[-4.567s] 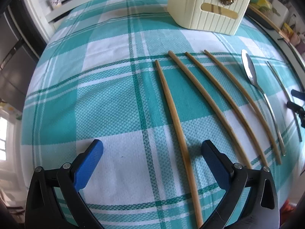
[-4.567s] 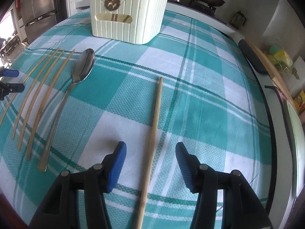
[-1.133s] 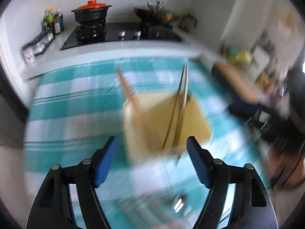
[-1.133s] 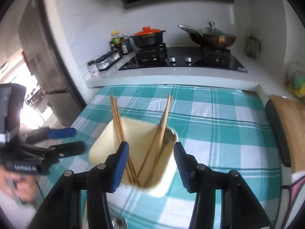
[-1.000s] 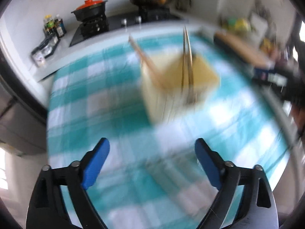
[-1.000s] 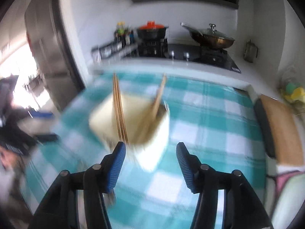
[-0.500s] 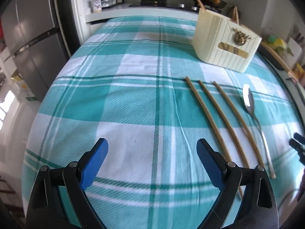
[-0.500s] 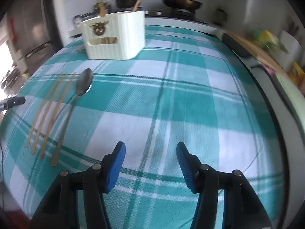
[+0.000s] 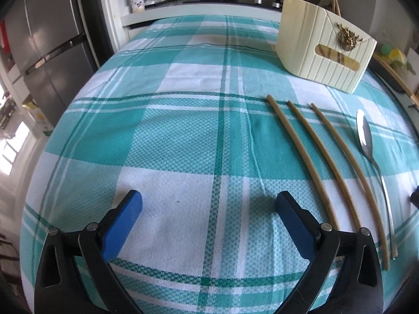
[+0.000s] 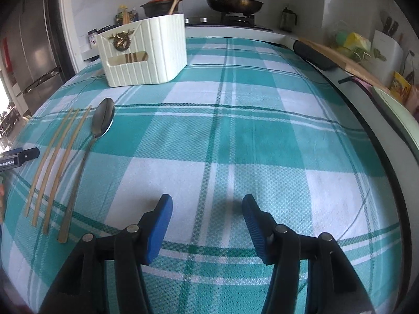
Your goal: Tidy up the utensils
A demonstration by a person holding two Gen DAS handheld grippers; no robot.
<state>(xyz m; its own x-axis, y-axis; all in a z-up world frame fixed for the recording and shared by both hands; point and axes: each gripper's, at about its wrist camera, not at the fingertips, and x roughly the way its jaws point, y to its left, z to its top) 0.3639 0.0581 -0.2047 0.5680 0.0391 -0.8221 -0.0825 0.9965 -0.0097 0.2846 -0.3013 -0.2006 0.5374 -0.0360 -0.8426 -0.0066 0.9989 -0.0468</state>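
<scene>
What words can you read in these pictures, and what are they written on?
"enRobot.AI": a cut-off white label on the left gripper, at the edge of the right wrist view.
Jar by the stove: the label is too small to read.
Yellow packet on the counter: print too blurred to read.
Cream utensil box: only a gold ornament, no words.

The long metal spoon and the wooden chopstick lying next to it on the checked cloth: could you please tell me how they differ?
The long metal spoon is shiny silver steel; the wooden chopstick beside it is matt tan. The spoon widens into an oval bowl at its far end, while the chopstick is a plain thin rod. Both lie flat, roughly parallel and apart, on the checked cloth, pointing toward the cream ribbed holder.
</scene>
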